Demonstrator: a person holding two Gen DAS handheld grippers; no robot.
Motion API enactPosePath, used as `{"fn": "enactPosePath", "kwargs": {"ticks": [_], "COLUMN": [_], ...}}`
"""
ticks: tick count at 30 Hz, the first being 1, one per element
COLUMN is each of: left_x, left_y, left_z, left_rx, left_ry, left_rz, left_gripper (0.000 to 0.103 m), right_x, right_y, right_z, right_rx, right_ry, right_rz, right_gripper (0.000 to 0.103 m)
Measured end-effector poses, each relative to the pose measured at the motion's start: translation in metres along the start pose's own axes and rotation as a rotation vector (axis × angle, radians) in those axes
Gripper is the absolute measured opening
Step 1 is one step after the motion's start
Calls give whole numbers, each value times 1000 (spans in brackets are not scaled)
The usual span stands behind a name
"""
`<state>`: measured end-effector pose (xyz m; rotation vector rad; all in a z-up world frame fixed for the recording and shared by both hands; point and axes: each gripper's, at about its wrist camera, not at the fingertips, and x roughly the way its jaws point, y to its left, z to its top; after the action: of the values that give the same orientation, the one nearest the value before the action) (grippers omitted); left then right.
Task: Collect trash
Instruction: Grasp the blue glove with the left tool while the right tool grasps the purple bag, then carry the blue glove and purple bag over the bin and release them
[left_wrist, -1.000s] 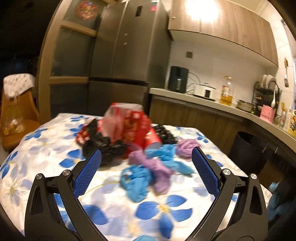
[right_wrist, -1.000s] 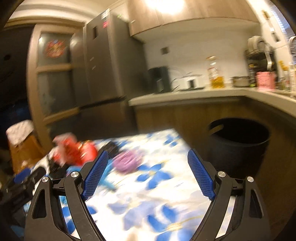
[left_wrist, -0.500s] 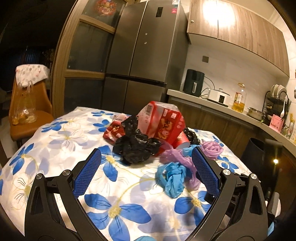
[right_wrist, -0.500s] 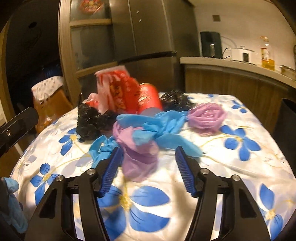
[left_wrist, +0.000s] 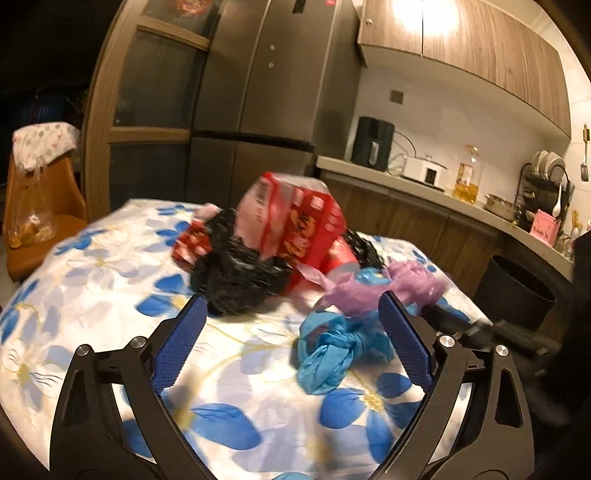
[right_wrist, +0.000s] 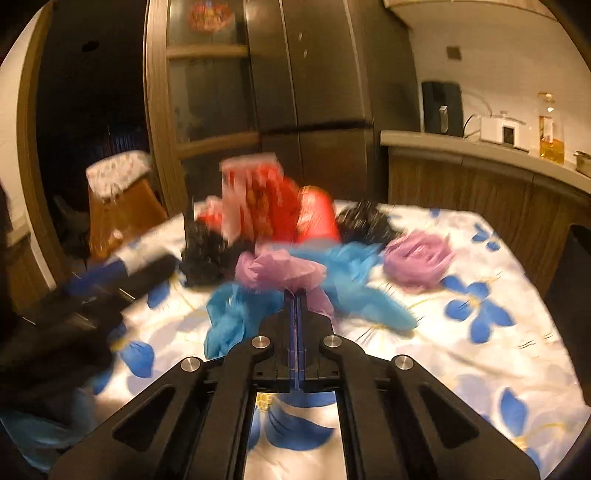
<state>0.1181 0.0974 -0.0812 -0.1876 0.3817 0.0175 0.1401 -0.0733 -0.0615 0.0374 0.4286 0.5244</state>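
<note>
Desk (left_wrist: 92, 295) with floral cloth, trash heaped around the red box (left_wrist: 295, 225). Left gripper (left_wrist: 291, 343) jaws gape empty, short of the box. Right gripper (right_wrist: 297, 295) jaws, open half a second ago, now pinch the purple bag (right_wrist: 280, 271) before the box: first pickup secured.

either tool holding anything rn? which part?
Right tool is shut on the purple bag, pinching its lower bunched edge. Left tool is open, holding nothing.

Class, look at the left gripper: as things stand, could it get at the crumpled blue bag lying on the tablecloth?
Probably yes. The left gripper is open and holds nothing, and the blue bag lies just ahead between its jaws with bare tablecloth before it. The right gripper, shut on the purple bag, works close beside it.
</note>
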Motion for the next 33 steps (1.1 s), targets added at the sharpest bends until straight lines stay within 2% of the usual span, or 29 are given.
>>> {"fn": "enactPosePath", "kwargs": {"ticks": [5,9,13,16,18,19,21,24,27,33], "left_x": [18,32,48,63,73,78,79,72,54,4], "left_y": [-21,-35,-31,-30,-28,-26,-23,-23,-22,-10], "left_z": [-6,-14,-17,-23,-27,-29,-29,-28,-25,-2], "left_rx": [11,66,48,52,45,38,25,20,26,0], "left_ry": [69,132,199,269,319,341,346,331,295,189], "left_rz": [-70,-80,-72,-60,-56,-55,-67,-80,-82,-53], "left_gripper": [88,83,81,66,49,44,27,14,10,8], "right_x": [-31,-51,-68,-75,-79,-80,-82,-85,-90,-97], "right_y": [-18,-33,-47,-54,-58,-58,-59,-59,-61,-62], "right_z": [15,22,25,28,29,29,29,29,30,29], "right_rx": [40,63,87,101,98,97,94,92,88,102], "right_ry": [-91,-140,-181,-201,-209,-211,-213,-213,-218,-230], "right_rz": [-17,-48,-88,-108,-126,-131,-140,-149,-154,-156], "right_gripper": [2,2,2,2,2,2,2,2,2,2]}}
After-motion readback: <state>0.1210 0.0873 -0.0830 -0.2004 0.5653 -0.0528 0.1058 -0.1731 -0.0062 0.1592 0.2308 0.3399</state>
